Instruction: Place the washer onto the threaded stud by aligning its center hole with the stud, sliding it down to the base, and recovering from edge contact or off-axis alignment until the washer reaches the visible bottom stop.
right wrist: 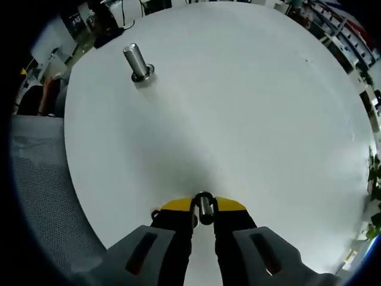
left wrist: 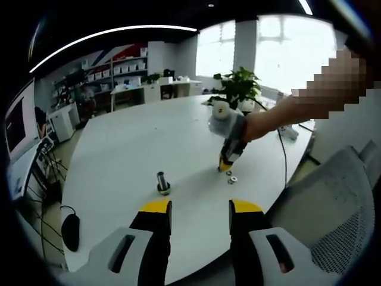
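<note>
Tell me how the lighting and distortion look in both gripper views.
Left gripper view: bright windows wash out behind the leafy potted plant, and the fisheye curves the white round table. Right gripper view: even light, with soft shadows under the upright silver threaded stud and ahead of the right gripper.

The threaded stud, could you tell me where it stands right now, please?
In the left gripper view the threaded stud stands upright on the white table, just beyond the left tongs; in the right gripper view it is far off, upper left.
</note>
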The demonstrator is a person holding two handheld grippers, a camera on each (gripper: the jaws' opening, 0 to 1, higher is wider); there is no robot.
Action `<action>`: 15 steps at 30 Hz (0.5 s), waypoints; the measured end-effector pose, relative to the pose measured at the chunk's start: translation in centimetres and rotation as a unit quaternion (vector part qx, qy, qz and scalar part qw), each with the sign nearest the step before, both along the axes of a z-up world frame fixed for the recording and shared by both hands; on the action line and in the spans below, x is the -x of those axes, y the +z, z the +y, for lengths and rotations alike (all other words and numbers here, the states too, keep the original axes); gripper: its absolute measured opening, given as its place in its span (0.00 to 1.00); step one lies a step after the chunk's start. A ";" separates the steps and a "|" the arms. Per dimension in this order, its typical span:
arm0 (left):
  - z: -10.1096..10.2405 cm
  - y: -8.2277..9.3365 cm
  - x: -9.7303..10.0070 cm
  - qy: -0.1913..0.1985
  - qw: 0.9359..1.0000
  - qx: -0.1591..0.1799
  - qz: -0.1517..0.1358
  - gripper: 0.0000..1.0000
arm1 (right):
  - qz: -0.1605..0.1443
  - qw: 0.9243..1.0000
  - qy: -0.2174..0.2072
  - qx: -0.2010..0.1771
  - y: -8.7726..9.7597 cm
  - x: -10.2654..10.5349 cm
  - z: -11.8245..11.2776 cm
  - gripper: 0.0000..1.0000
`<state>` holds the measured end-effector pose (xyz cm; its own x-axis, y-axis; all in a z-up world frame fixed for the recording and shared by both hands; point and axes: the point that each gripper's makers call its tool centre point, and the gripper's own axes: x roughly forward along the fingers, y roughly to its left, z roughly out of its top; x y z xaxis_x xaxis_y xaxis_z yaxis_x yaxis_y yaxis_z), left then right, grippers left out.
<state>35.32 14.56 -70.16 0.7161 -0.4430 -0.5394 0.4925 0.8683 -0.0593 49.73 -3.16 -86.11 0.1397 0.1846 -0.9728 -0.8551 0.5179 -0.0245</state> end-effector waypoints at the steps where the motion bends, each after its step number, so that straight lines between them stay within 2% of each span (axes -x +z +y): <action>1: 0.0 0.0 0.0 0.000 1.000 0.000 0.000 0.37 | 0.001 1.000 -0.001 0.001 0.0 0.0 0.0 0.14; 7: -0.1 0.2 0.0 -0.001 1.000 0.002 -0.003 0.37 | 0.006 1.000 -0.009 -0.001 -0.2 0.2 -0.3 0.15; 15: -0.1 0.1 0.0 -0.002 1.000 0.002 -0.001 0.37 | 0.006 1.000 -0.027 -0.015 0.6 0.5 -0.8 0.16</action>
<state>35.31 14.42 -70.07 0.7148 -0.4487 -0.5364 0.4964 0.8658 -0.0627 49.27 -3.97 -85.54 0.1386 0.2060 -0.9687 -0.8258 0.5639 0.0017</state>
